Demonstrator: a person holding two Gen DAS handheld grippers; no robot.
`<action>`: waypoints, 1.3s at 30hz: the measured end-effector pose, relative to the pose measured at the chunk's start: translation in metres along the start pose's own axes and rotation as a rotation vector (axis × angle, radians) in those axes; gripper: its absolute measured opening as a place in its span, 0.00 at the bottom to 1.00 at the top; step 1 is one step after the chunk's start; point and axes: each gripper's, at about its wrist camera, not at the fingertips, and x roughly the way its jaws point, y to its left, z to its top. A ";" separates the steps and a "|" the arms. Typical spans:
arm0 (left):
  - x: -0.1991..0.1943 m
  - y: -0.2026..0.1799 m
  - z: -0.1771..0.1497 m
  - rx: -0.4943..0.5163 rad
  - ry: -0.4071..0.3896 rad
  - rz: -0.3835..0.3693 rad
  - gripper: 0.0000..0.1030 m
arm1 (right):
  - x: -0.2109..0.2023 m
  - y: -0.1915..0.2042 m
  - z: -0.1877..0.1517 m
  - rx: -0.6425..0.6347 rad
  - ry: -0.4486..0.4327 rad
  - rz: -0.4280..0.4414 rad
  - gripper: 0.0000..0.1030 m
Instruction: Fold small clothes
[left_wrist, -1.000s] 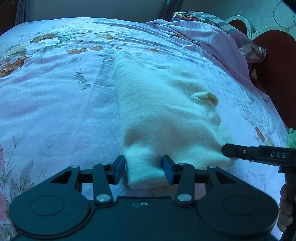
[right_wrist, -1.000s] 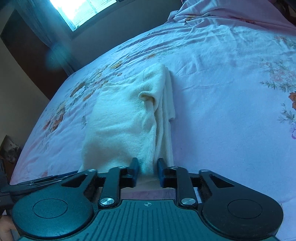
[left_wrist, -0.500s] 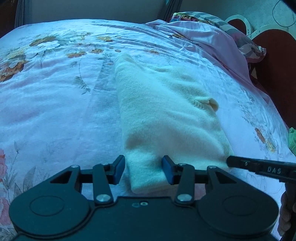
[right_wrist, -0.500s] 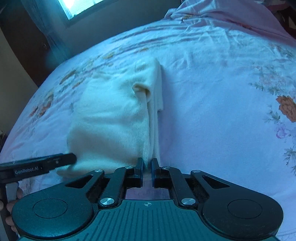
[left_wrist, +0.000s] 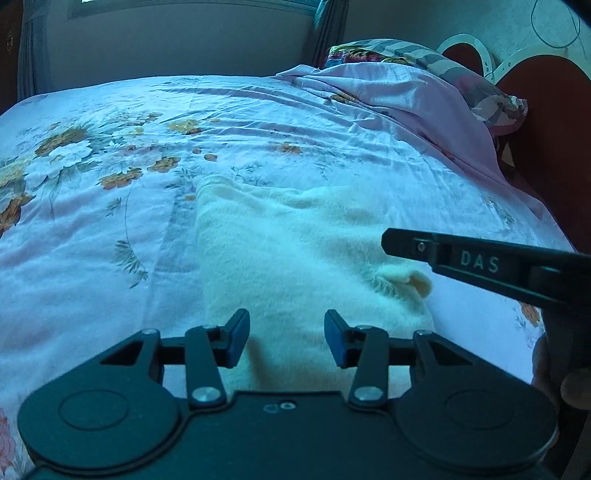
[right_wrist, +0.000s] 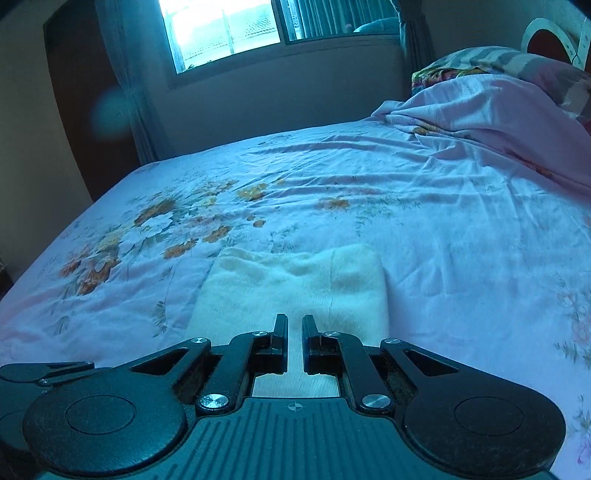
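A cream knit garment (left_wrist: 295, 258) lies folded lengthways on the floral bed sheet (left_wrist: 92, 229). My left gripper (left_wrist: 286, 341) is open, its blue pads either side of the garment's near end, above the cloth. My right gripper (right_wrist: 294, 341) is nearly shut, with a thin strip of the cream cloth (right_wrist: 291, 291) between its fingers at the near hem. The right gripper also shows in the left wrist view (left_wrist: 480, 262), hovering over the garment's right side.
A pink duvet (left_wrist: 406, 107) and a patterned pillow (left_wrist: 424, 55) are heaped at the far right by the red headboard (left_wrist: 554, 122). A window (right_wrist: 221, 29) and wall lie beyond the bed's far edge.
Both grippers have risen and tilted up. The right gripper closed on the hem and carried it forward over the garment, which now looks shorter. The left jaws stayed open.
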 end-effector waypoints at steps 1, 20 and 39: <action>0.006 0.000 0.002 0.005 0.002 0.007 0.41 | 0.009 -0.002 0.001 -0.004 0.009 -0.011 0.06; 0.056 0.017 0.037 0.024 0.003 0.050 0.42 | 0.068 -0.015 0.010 -0.142 0.013 -0.103 0.06; 0.075 0.007 0.025 0.091 0.015 0.142 0.44 | 0.127 -0.015 0.009 -0.271 0.141 -0.249 0.06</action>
